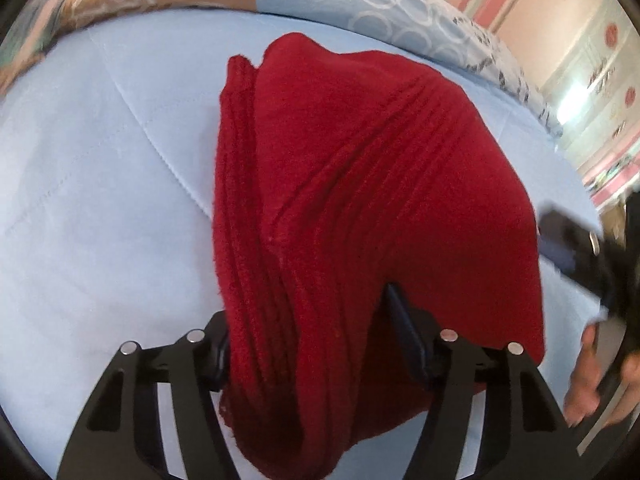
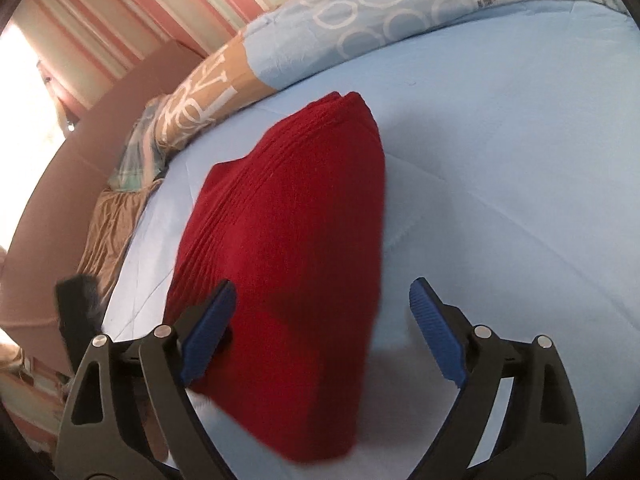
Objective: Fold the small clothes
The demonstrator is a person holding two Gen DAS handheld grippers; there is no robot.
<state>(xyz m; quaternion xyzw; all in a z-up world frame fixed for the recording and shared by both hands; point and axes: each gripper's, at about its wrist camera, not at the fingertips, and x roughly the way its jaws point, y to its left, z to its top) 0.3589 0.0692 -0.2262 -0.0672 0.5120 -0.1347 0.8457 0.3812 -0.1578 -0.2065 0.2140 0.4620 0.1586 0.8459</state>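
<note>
A red knitted garment (image 1: 360, 184) lies folded on the light blue bed sheet (image 1: 100, 200). My left gripper (image 1: 308, 332) stands wide open with the near end of the garment draped between its fingers; the left pad is hidden by cloth. In the right wrist view the same garment (image 2: 288, 248) lies between the fingers of my right gripper (image 2: 320, 316), which is open; the left blue pad (image 2: 208, 332) touches the cloth, the right pad (image 2: 436, 332) is apart from it. The right gripper also shows blurred in the left wrist view (image 1: 580, 252).
A patterned blue and brown duvet (image 1: 360, 4) is bunched along the far side of the bed. A striped pink wall (image 2: 168, 4) and a brown headboard (image 2: 60, 208) stand beyond. A hand (image 1: 592, 380) shows at the right edge.
</note>
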